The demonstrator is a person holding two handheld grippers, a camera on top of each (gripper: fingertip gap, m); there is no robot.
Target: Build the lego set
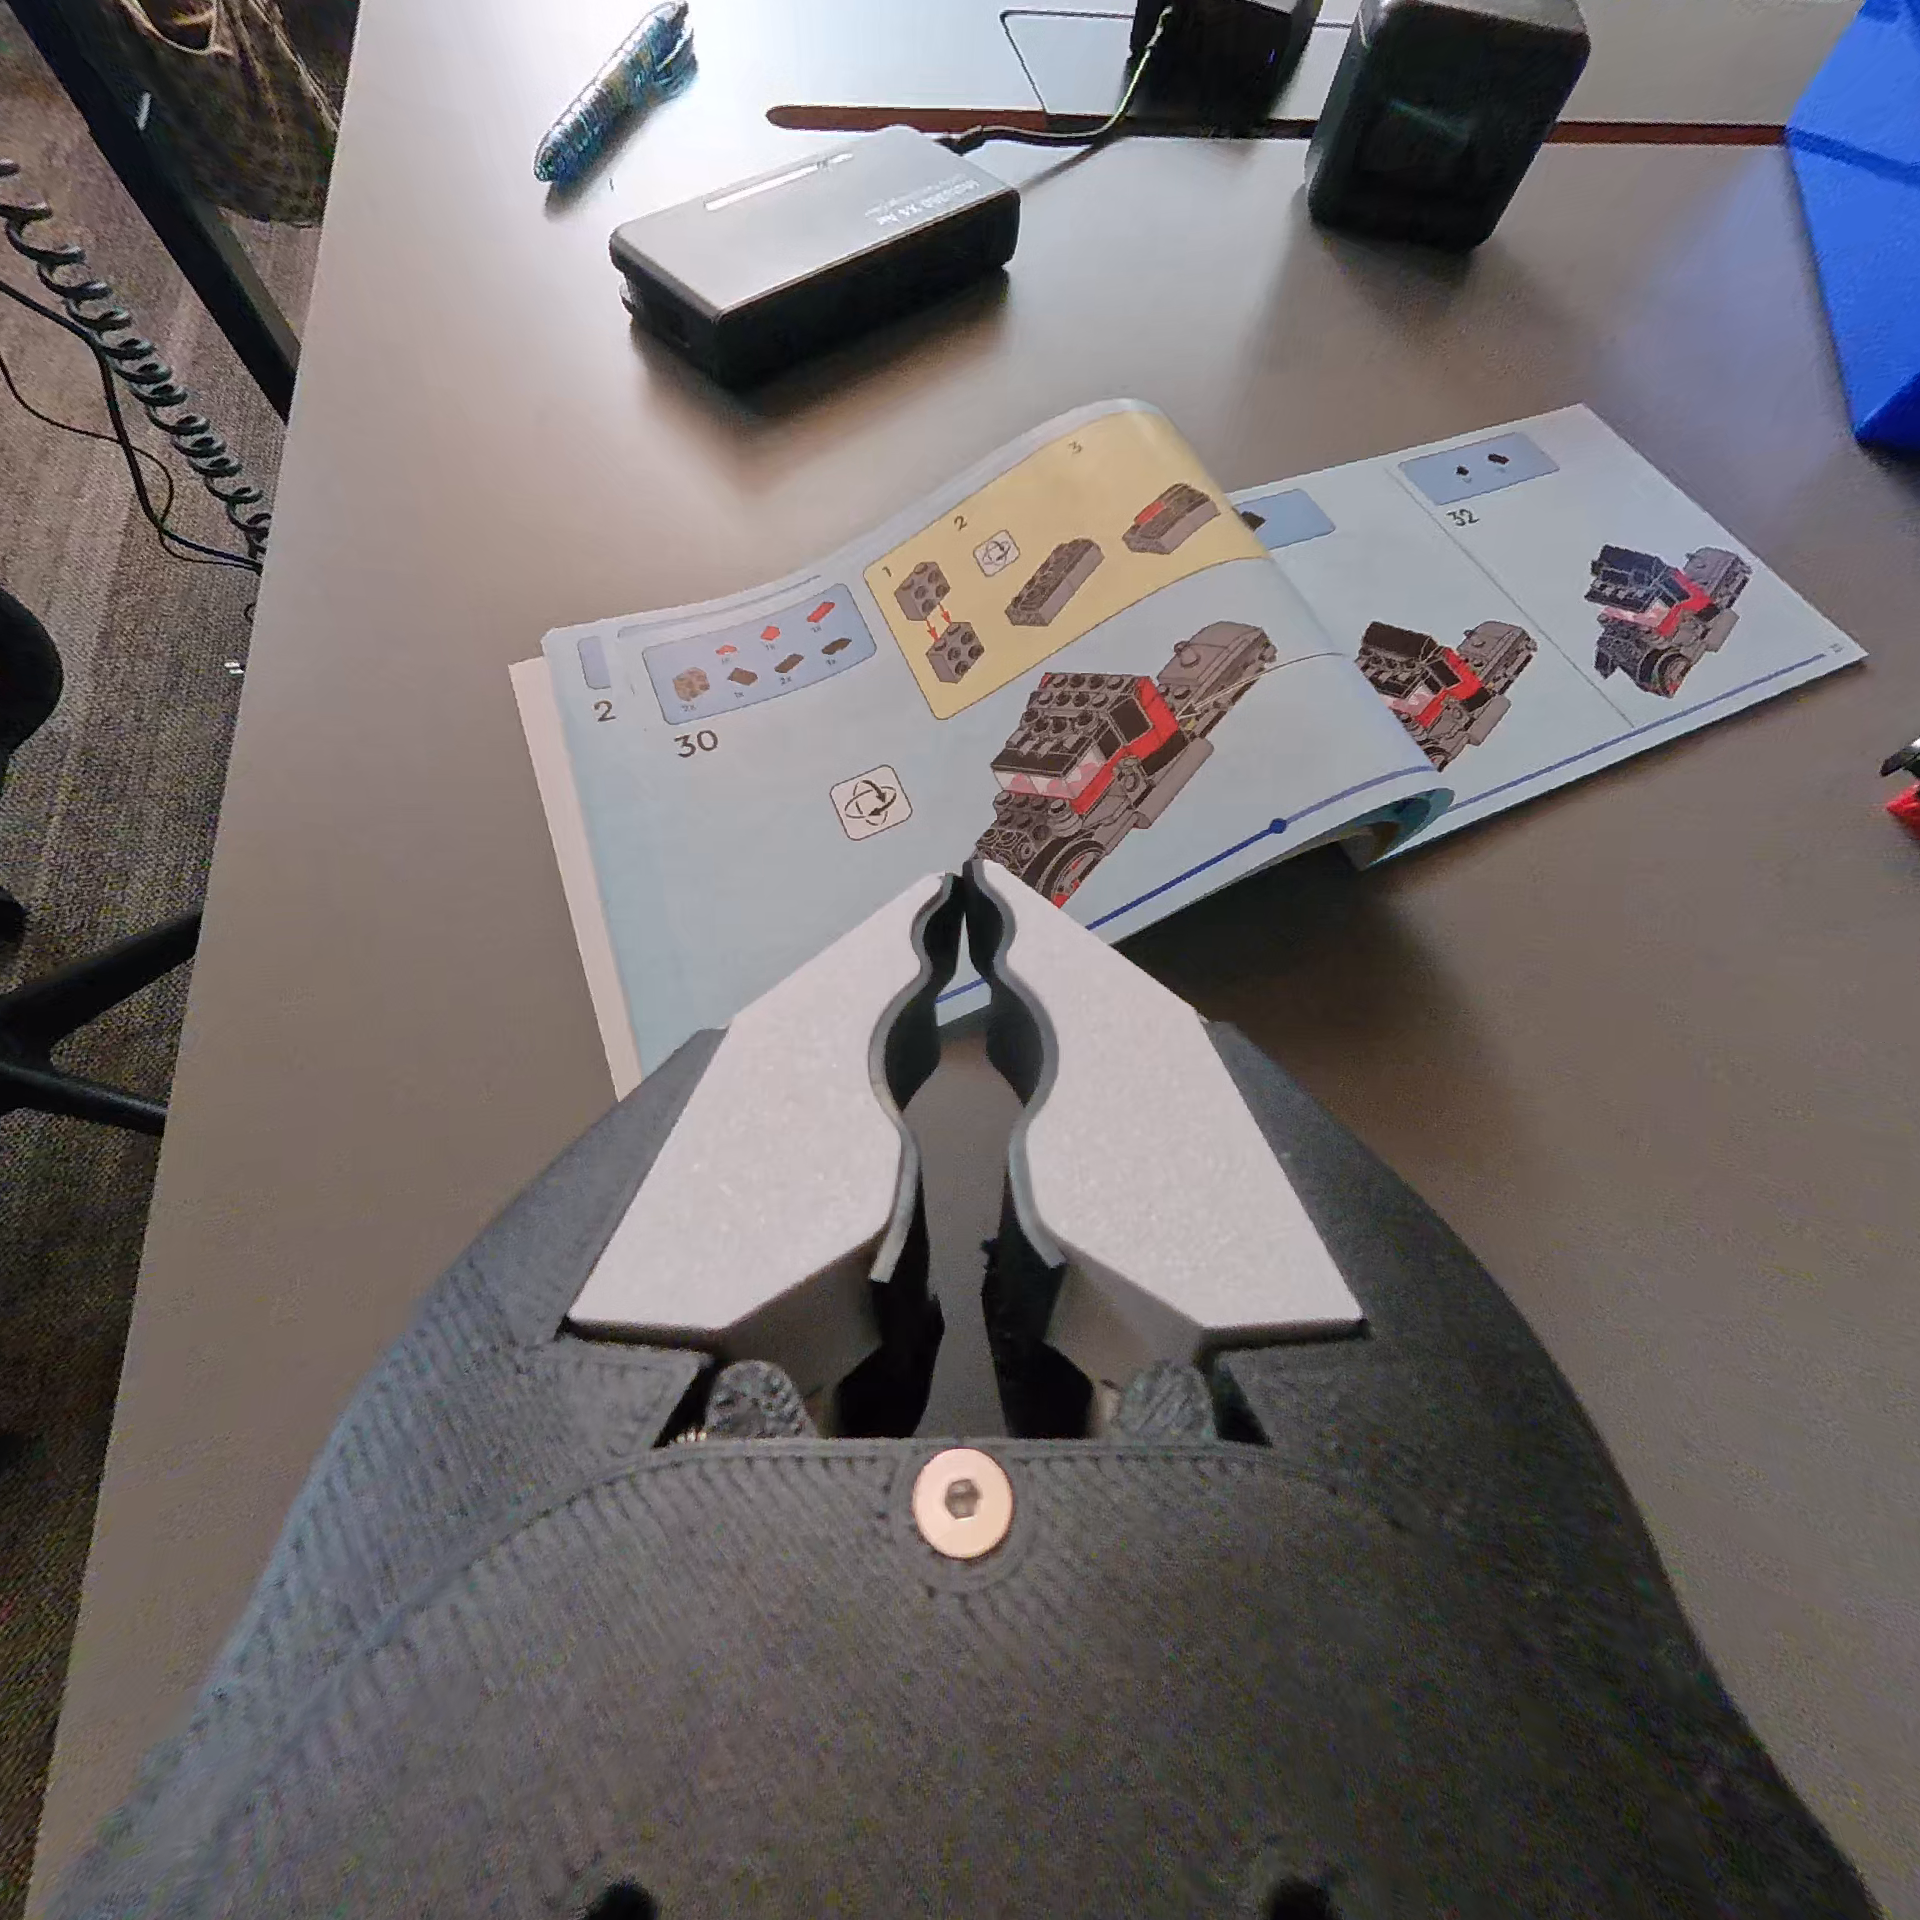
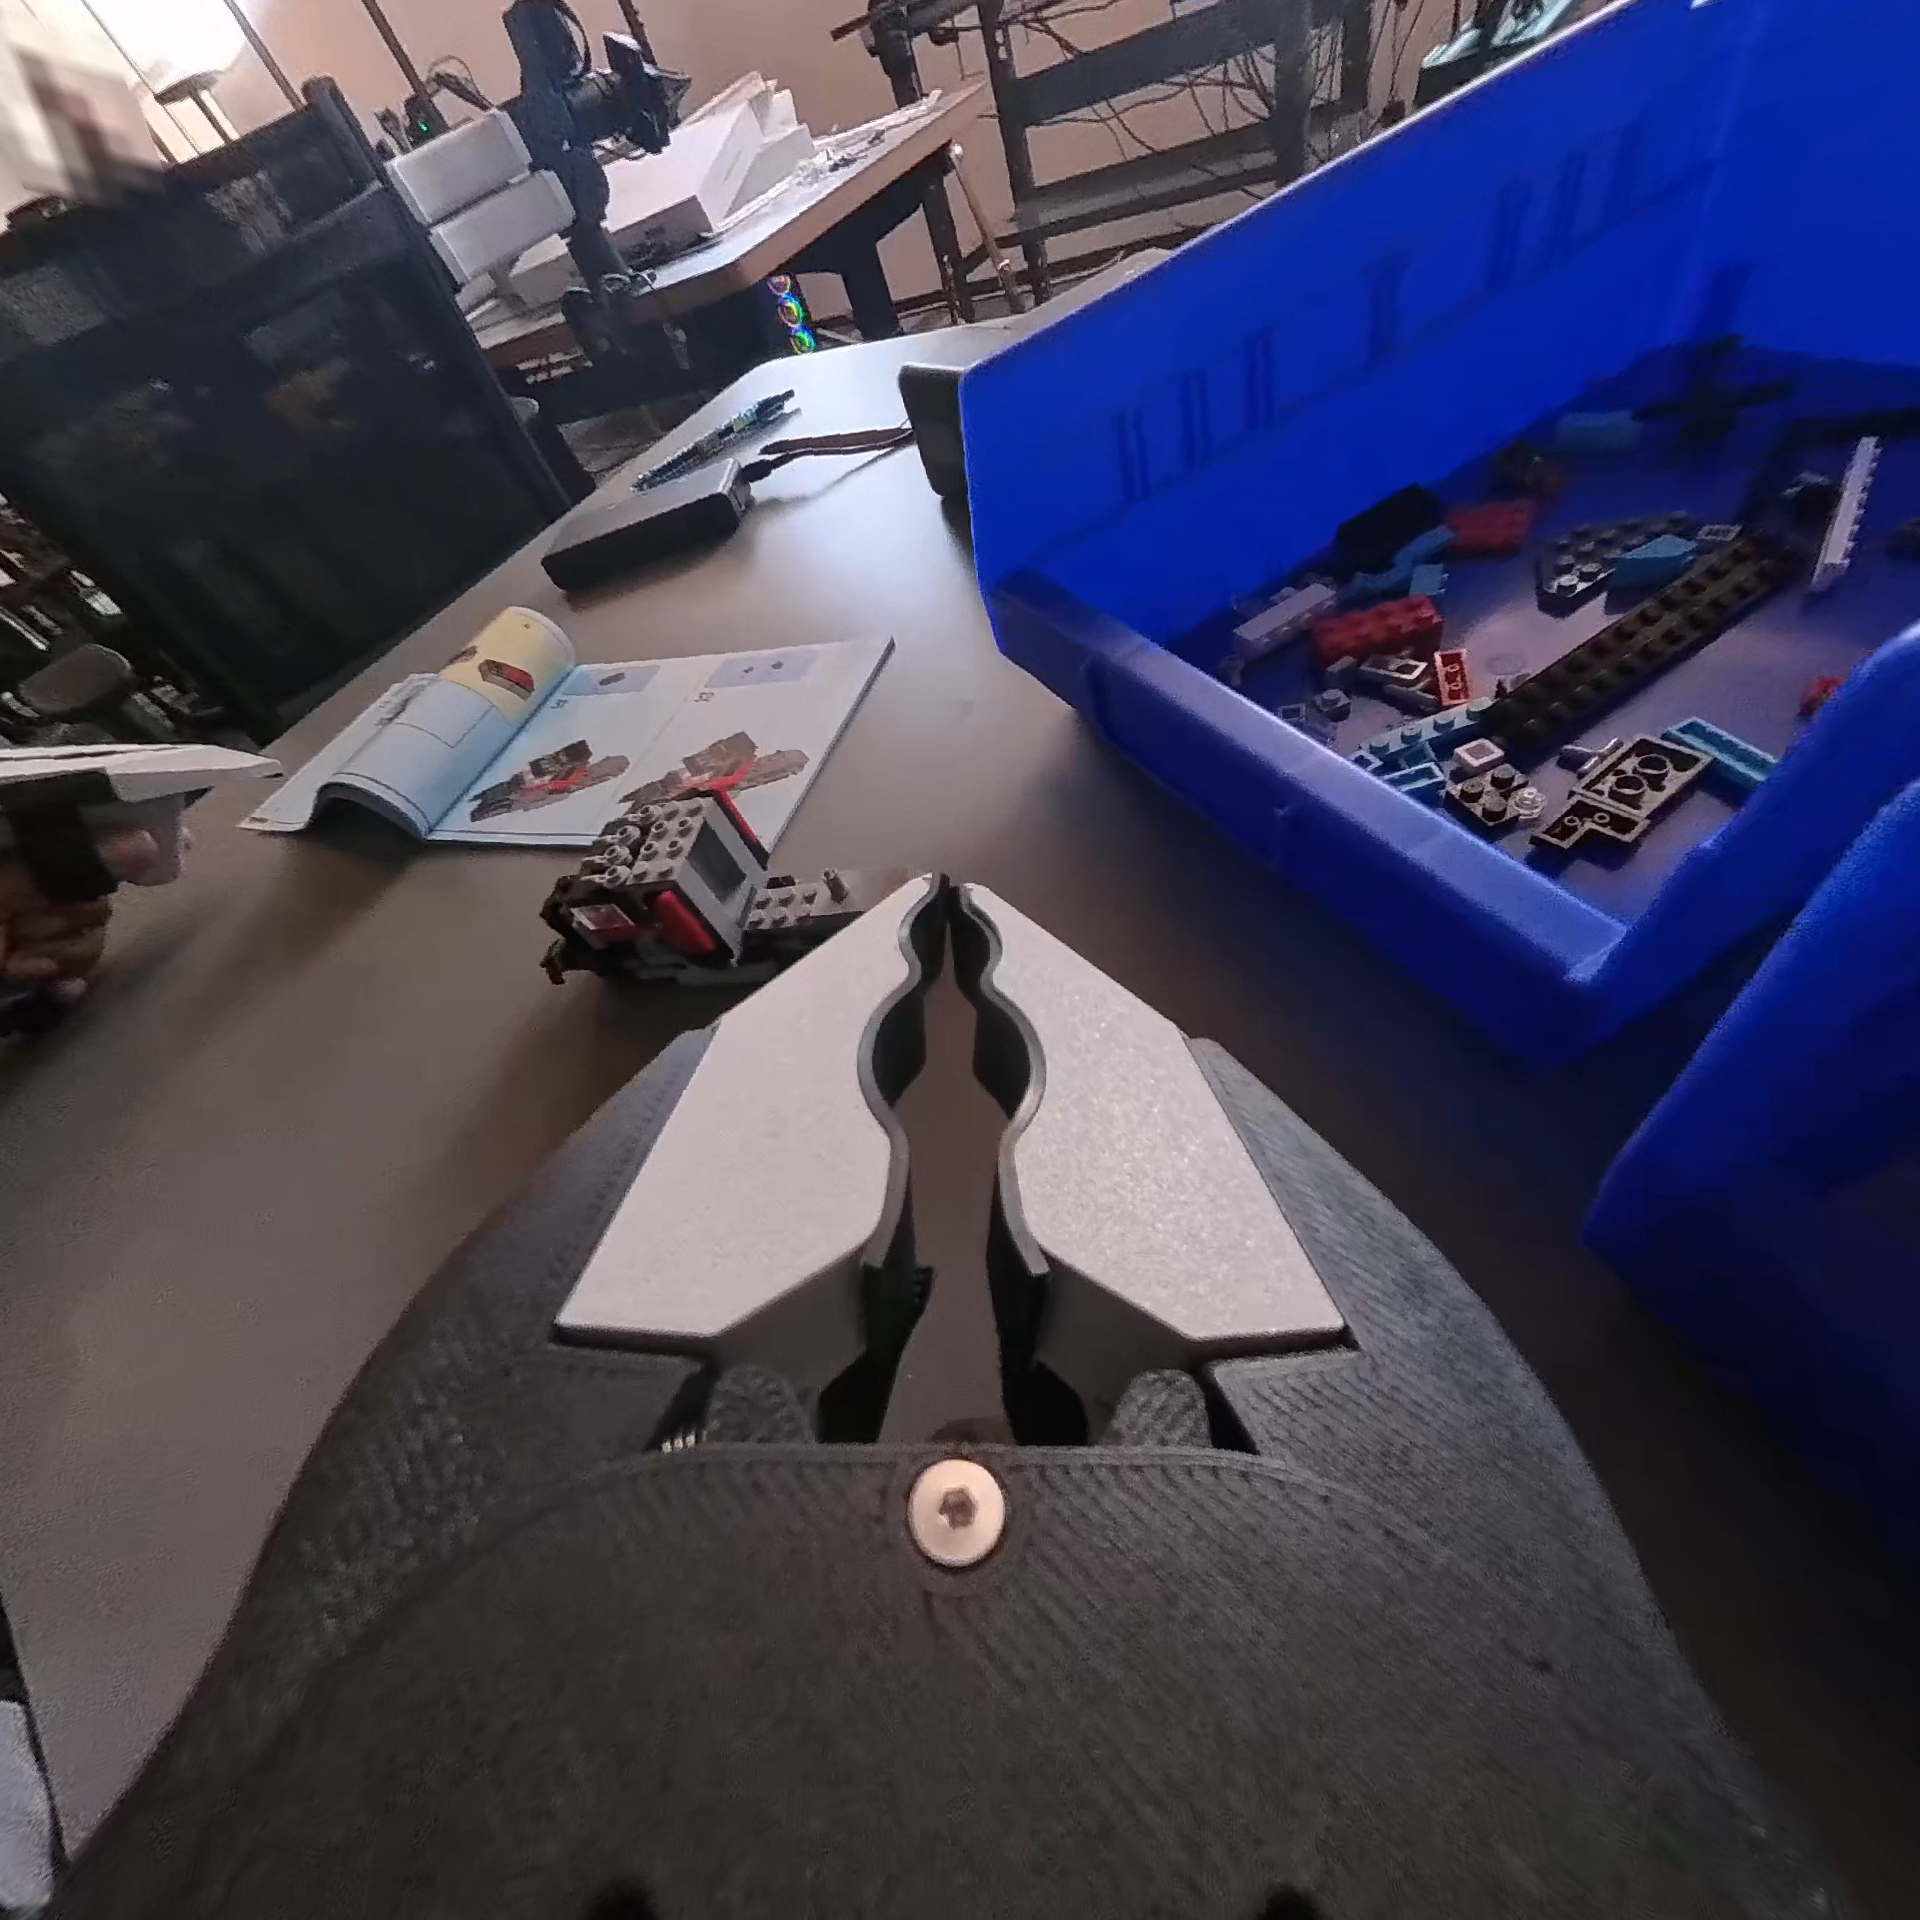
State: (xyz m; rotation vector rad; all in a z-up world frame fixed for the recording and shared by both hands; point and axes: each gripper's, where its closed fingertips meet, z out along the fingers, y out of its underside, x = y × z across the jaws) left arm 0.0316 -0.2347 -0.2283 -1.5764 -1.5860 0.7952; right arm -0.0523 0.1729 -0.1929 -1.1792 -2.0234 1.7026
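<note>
The left gripper (image 1: 961, 883) hangs over the near edge of the open instruction booklet (image 1: 1143, 665), fingertips together, nothing between them. The booklet lies flat on the dark bench (image 1: 468, 520), its left page curling upward at the spine. Beyond the booklet sit a black rectangular box (image 1: 810, 249), a blue patterned pen (image 1: 613, 88) and a dark cube-shaped device (image 1: 1444, 114). A corner of the blue bin (image 1: 1860, 260) enters at the right edge of the left wrist view.

The right gripper (image 2: 945, 888) is low over the bench, fingertips closed on each other and empty. The partly built lego model (image 2: 675, 894), black, grey and red, rests on the bench just beyond and to the left of the fingertips, between them and the booklet. It is not held by either gripper.

In the right wrist view the blue bin stands on the bench to the right, holding loose lego pieces (image 2: 1538, 665) in black, red, grey and light blue, among them a long black studded plate. A second blue bin (image 2: 1766, 1091) stands nearer, at the right edge.
</note>
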